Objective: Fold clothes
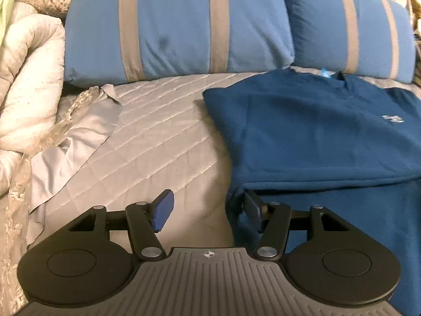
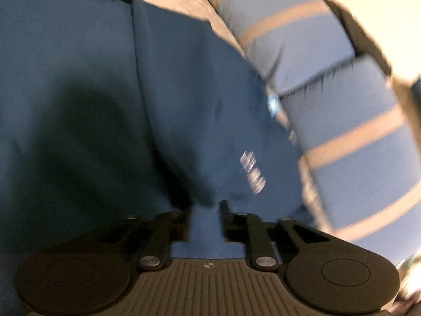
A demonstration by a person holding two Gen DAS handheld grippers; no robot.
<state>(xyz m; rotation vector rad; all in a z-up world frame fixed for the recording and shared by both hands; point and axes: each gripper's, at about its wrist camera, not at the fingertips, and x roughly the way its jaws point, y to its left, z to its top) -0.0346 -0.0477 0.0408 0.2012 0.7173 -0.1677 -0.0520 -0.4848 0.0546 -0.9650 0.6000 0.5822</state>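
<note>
A dark blue sweatshirt [image 1: 315, 131] lies on the quilted grey bedspread [image 1: 158, 137], its collar toward the pillows and a small white logo on the chest. A folded layer crosses its lower part. My left gripper [image 1: 208, 208] is open at the shirt's left edge; its right finger [image 1: 252, 208] touches the cloth and its left pad [image 1: 164, 210] is over the bedspread. In the right wrist view the sweatshirt [image 2: 105, 92] fills the frame, blurred. My right gripper [image 2: 206, 218] has a ridge of blue cloth between its fingers; the blur hides how tightly they close.
Two blue pillows with tan stripes [image 1: 179, 26] [image 1: 350, 23] lie behind the shirt. A rolled cream comforter [image 1: 29, 79] and a loose grey sheet [image 1: 79, 137] lie at the left. The pillows also show at the right of the right wrist view [image 2: 342, 105].
</note>
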